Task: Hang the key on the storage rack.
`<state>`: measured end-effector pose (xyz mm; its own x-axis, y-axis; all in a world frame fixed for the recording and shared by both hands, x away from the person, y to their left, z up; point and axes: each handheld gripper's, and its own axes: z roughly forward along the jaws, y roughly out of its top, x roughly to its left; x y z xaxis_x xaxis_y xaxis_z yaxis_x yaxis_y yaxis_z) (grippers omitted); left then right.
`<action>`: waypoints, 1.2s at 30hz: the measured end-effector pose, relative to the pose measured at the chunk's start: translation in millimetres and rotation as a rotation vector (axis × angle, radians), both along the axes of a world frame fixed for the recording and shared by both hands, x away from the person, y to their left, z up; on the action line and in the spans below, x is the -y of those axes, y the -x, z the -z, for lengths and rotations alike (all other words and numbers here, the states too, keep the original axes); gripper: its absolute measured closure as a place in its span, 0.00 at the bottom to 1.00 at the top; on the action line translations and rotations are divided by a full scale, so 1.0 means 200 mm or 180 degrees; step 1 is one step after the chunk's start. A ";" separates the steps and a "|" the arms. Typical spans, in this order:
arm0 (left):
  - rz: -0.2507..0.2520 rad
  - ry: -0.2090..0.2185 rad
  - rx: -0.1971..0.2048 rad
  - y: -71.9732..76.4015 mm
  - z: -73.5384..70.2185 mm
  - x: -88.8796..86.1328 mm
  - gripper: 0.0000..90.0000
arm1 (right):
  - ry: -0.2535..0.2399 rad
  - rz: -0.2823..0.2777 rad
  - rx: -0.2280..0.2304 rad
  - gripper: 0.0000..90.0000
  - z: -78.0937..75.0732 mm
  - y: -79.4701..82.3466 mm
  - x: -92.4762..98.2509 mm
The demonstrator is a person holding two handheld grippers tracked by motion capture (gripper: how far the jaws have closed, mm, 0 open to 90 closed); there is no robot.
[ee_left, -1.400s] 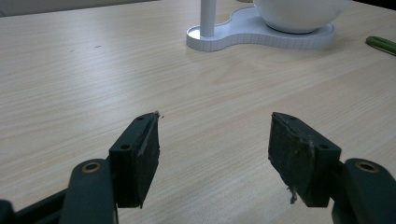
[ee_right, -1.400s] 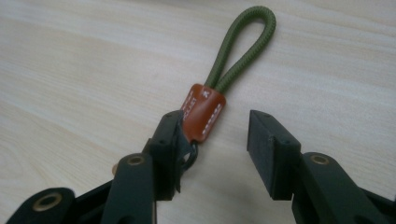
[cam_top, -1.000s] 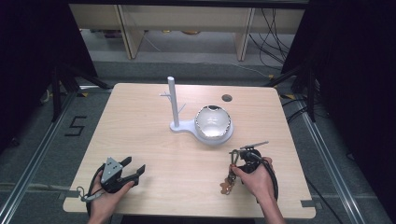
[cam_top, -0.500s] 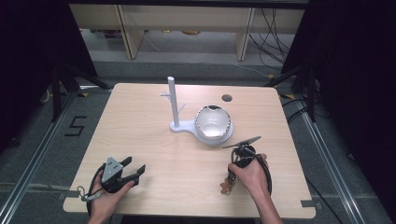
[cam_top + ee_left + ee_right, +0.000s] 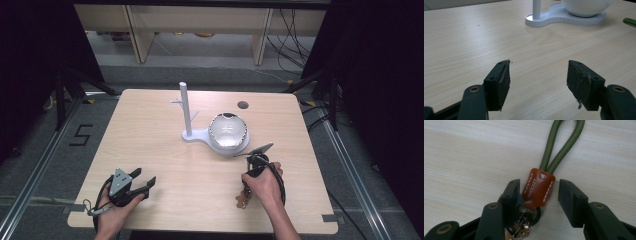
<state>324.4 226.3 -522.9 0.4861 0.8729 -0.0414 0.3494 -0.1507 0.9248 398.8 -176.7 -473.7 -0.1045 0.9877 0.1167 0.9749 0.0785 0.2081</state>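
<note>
A keychain (image 5: 539, 188) lies on the wooden table (image 5: 165, 165) at the front right: a brown leather tab, a green cord loop (image 5: 562, 143) running away from it, and brass hardware (image 5: 524, 226) below. My right gripper (image 5: 539, 192) is open with the tab between its jaws; the left jaw touches it and the right jaw stands clear. From above, the right gripper (image 5: 248, 182) sits under the person's hand, with the keychain (image 5: 243, 199) beside it. My left gripper (image 5: 538, 80) is open and holds nothing, low over the table's front left (image 5: 142, 184).
A white stand (image 5: 186, 112) with a post and short branches shares a white base with a shiny bowl (image 5: 228, 131) at mid table. In the left gripper view the stand's base (image 5: 564, 17) lies ahead. A small dark round spot (image 5: 243, 105) marks the far table edge.
The right hand has shifted slightly forward and left, and its gripper has tipped over the keychain. The left gripper has stayed put.
</note>
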 end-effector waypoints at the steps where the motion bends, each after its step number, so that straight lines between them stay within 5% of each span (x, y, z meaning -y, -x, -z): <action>1: -0.0002 0.0002 -0.0001 0.00 0.00 0.00 0.38 | 0.0032 -0.0018 -0.0013 0.59 0.00 0.00 -0.01; 12: -0.0003 -0.0015 0.0007 0.00 0.00 0.00 0.39 | 0.0167 -0.0083 -0.0036 0.62 0.00 -0.01 -0.03; 24: -0.0002 -0.0016 0.0009 0.00 0.00 0.00 0.39 | 0.0307 -0.0233 -0.0113 0.75 0.00 -0.01 -0.01; 33: -0.0007 -0.0026 0.0031 0.00 0.00 0.00 0.39 | 0.0159 -0.0459 0.0043 0.77 0.00 0.03 0.03; 36: -0.0011 -0.0025 0.0032 0.00 0.00 0.00 0.39 | 0.0166 -0.0488 0.0197 0.77 -0.01 0.07 0.04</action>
